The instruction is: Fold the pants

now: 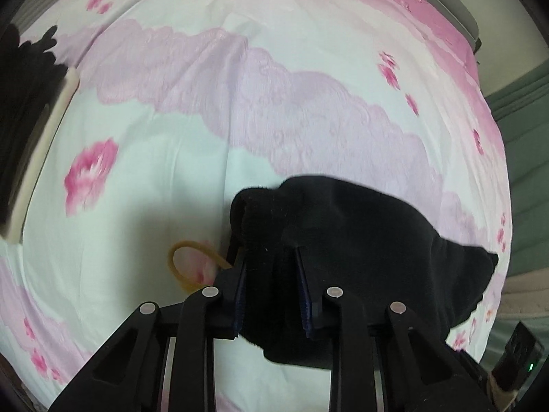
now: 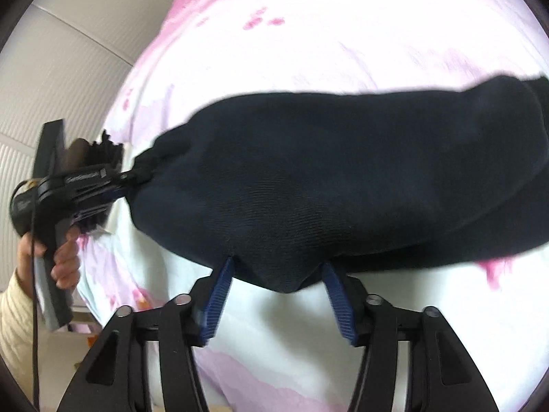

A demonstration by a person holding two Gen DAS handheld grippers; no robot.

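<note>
Left wrist view: your left hand-held gripper (image 1: 271, 267) is clamped on a bunched edge of the black pants (image 1: 343, 233), with the cloth pinched between its blue pads (image 1: 303, 295)
Pants there: they hang in a dark bundle from that grip, above the pink floral bed sheet (image 1: 274, 86)
Beside your fingers: a tan rubber band (image 1: 187, 267) loops out at the left

Right wrist view: your right hand-held gripper (image 2: 278, 274) stands spread apart, its blue pads (image 2: 218, 300) flanking a drooping point of the pants (image 2: 326, 185) without pinching it
Pants here: stretched across the sheet (image 2: 343, 34), the far left end held by your left hand-held gripper (image 2: 113, 182)
Your left hand (image 2: 63, 261): wrapped round that tool's grey handle (image 2: 51, 295)
</note>
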